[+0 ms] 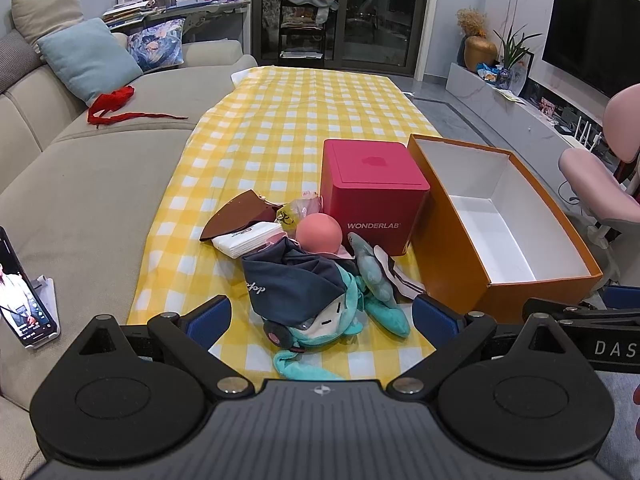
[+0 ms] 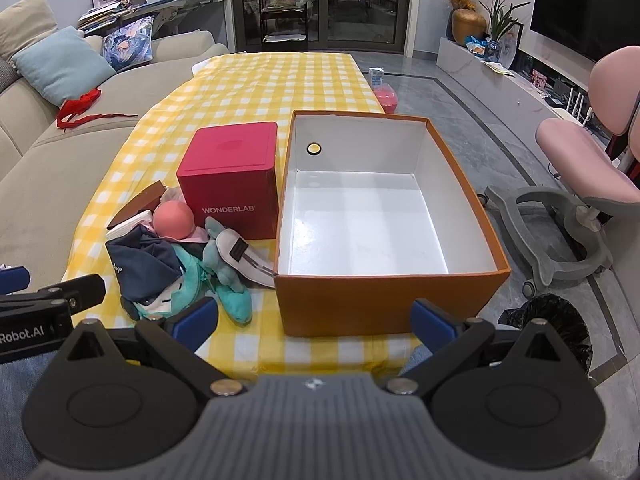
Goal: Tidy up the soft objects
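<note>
While both tongs (image 1: pixel 322 318) (image 2: pixel 316 316) gape empty, the orange box (image 2: pixel 384 300) sits at the table's near edge.

Both wrist cameras sit low at the near table edge, facing forward along the checked tablecloth (image 1: pixel 280 120) toward the glass doors. The left view centres on the soft-object pile (image 1: pixel 312 280); the right view centres on the orange box (image 2: pixel 380 208). Both share pile, box, sofa.

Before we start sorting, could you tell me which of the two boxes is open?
The orange box is open, its white inside bare; the red box beside it is closed.
</note>
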Demonstrator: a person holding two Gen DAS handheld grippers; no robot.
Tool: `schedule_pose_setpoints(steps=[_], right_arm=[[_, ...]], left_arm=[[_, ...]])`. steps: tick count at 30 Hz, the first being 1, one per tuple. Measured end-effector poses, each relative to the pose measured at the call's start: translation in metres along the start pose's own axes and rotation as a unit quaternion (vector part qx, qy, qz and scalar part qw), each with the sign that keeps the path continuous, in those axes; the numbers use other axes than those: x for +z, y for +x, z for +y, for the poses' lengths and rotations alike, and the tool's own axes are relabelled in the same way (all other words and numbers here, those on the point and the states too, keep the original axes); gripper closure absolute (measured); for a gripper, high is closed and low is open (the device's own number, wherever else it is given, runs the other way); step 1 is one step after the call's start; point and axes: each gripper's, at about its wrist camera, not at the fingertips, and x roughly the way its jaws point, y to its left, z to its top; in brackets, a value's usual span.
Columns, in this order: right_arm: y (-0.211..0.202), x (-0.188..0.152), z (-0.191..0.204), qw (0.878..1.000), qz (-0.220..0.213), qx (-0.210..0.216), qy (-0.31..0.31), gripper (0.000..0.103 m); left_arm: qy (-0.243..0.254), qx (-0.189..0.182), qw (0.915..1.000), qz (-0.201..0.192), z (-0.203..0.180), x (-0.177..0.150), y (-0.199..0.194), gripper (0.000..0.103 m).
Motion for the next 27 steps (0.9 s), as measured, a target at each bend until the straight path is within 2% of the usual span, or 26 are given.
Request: schedule_pose_setpoints(steps=[27], right_arm=[[0.001,-0.0029,0.0019,1.0,0.001,0.0,-0.001,0.003]], left_arm=[[0.0,0.0,1.0,0.001,0.0001,0.0007,-0.0008,0.0]])
